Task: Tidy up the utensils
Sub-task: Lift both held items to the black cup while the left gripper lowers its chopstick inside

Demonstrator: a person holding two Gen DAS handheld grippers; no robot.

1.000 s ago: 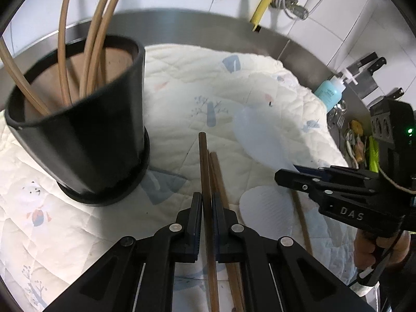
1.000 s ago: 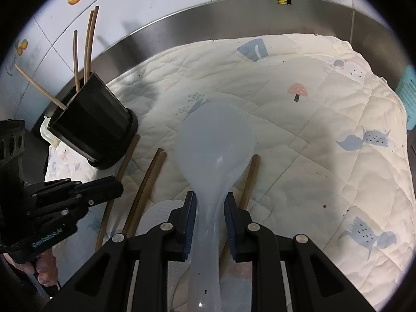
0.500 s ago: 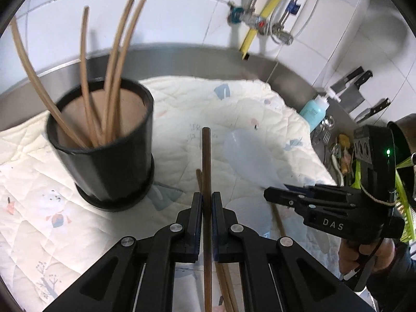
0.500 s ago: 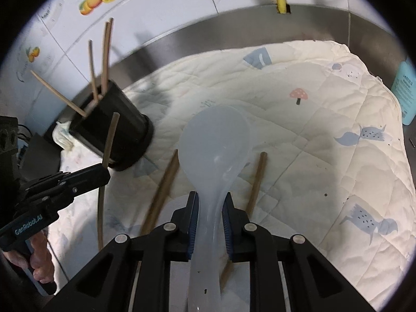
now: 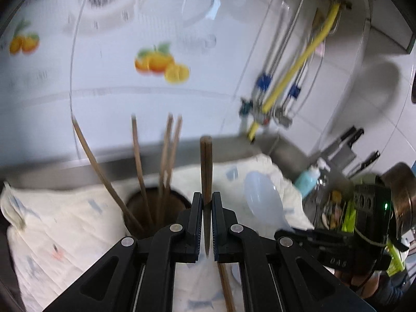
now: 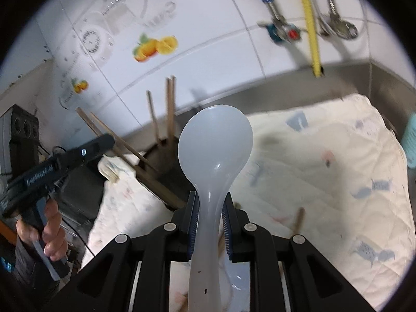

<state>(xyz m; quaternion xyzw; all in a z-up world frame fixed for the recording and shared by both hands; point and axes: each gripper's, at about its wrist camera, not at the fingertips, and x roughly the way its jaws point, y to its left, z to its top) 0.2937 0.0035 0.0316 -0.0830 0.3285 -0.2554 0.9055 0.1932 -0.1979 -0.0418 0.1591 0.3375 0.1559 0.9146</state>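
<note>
Quilted cream cloth (image 6: pixel 325 171) w/ printed figures; round black holder (image 5: pixel 156 208) of thin wooden sticks far left. Right gripper (image 6: pixel 209 223) clamps translucent plastic spoon (image 6: pixel 215 150); left gripper (image 5: pixel 206 218) pinches slim brown chopstick (image 5: pixel 206 171) (both lifted off cloth vs before).

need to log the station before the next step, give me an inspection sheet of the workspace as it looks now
surface: quilted cloth spread over a steel counter.
job's things: black holder with four chopsticks standing in it; one chopstick and a white spoon held up; two more chopsticks lying on the cloth.
clutter: blue bottle, knives on the wall, utensils by the pot.
grippers: left gripper shut on the chopstick; right gripper shut on the spoon's handle.
cables: yellow hose, braided hoses with valves.
surroundings: white tiles with orange stickers.
</note>
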